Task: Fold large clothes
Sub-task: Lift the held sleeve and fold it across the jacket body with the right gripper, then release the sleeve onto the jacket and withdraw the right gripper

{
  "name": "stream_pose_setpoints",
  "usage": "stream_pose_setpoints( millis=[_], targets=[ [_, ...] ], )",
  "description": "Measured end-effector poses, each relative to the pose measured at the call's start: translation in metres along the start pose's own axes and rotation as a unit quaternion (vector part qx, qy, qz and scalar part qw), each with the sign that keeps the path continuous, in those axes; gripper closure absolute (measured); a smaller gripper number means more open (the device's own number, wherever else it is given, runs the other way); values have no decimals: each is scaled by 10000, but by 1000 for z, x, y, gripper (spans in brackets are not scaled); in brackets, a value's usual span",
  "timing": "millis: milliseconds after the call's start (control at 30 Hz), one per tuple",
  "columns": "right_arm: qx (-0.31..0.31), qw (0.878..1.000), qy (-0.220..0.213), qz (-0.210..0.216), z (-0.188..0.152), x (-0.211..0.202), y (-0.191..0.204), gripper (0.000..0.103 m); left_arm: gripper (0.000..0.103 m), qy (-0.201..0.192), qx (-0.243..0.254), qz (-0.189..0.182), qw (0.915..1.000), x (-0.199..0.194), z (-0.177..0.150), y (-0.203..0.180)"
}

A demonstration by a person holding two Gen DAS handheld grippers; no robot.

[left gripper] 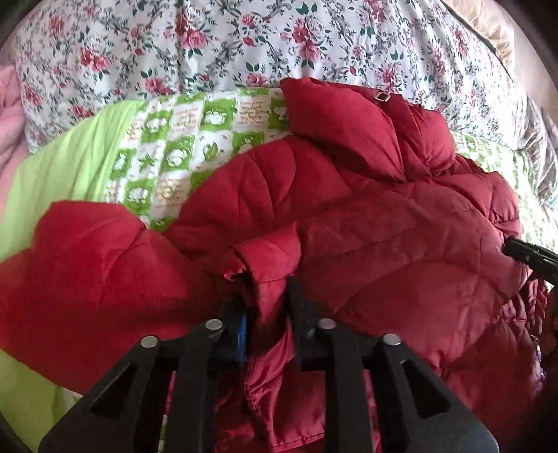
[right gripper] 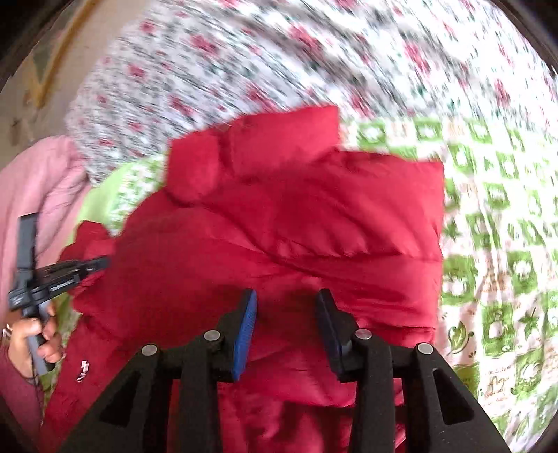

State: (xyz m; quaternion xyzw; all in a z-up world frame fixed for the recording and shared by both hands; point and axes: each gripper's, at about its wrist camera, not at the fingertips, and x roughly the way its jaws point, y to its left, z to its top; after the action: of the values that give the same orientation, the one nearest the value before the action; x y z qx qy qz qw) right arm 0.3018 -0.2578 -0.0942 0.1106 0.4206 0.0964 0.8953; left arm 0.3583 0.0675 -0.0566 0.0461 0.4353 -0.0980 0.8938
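Observation:
A red quilted puffer jacket (left gripper: 348, 223) lies spread across the bed. In the left wrist view my left gripper (left gripper: 268, 292) is shut on the jacket's sleeve cuff (left gripper: 265, 254), which bunches up between the black fingers. The right gripper's tip (left gripper: 523, 251) shows at the jacket's right edge. In the blurred right wrist view my right gripper (right gripper: 286, 294) stands open just over the jacket's body (right gripper: 314, 216), its blue pads apart and nothing pinched. At far left a hand (right gripper: 31, 338) holds the left gripper (right gripper: 69, 268) against the jacket's edge.
Under the jacket lies a green and white patterned sheet (left gripper: 167, 153). A rose-print quilt (left gripper: 244, 45) is heaped behind it. Pink cloth (right gripper: 38, 188) sits at the left, and a beige pillow (left gripper: 488, 28) at the back right.

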Motion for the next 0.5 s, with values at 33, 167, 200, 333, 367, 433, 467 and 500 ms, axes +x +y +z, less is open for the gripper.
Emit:
stream_pose_setpoints(
  millis=[33, 167, 200, 333, 367, 433, 467, 500],
  targets=[
    [85, 9999, 100, 37, -2, 7, -5, 65, 73, -40, -71, 27, 10000, -4, 2, 2],
    [42, 9998, 162, -112, -6, 15, -3, 64, 67, -347, -522, 92, 9980, -35, 6, 13],
    [17, 9998, 162, -142, -7, 15, -1, 63, 67, -475, -567, 94, 9972, -48, 6, 14],
    [-70, 9997, 152, -189, -7, 18, 8, 58, 67, -694, -776, -864, 9908, -80, 3, 7],
    [-78, 9997, 151, -198, -7, 21, 7, 57, 67, -507, -793, -1295, 9871, -75, 2, -1],
    [-99, 9996, 158, -215, -6, 23, 9, 55, 67, -308, -772, -1561, 9842, -63, 1, -15],
    [-122, 9995, 174, -230, -7, 25, 11, 54, 67, -164, -702, -1602, 9845, -52, 0, -25],
    [-141, 9994, 191, -247, -7, 25, 11, 54, 67, 13, -588, -1440, 9878, -36, -3, -36]
  ],
)
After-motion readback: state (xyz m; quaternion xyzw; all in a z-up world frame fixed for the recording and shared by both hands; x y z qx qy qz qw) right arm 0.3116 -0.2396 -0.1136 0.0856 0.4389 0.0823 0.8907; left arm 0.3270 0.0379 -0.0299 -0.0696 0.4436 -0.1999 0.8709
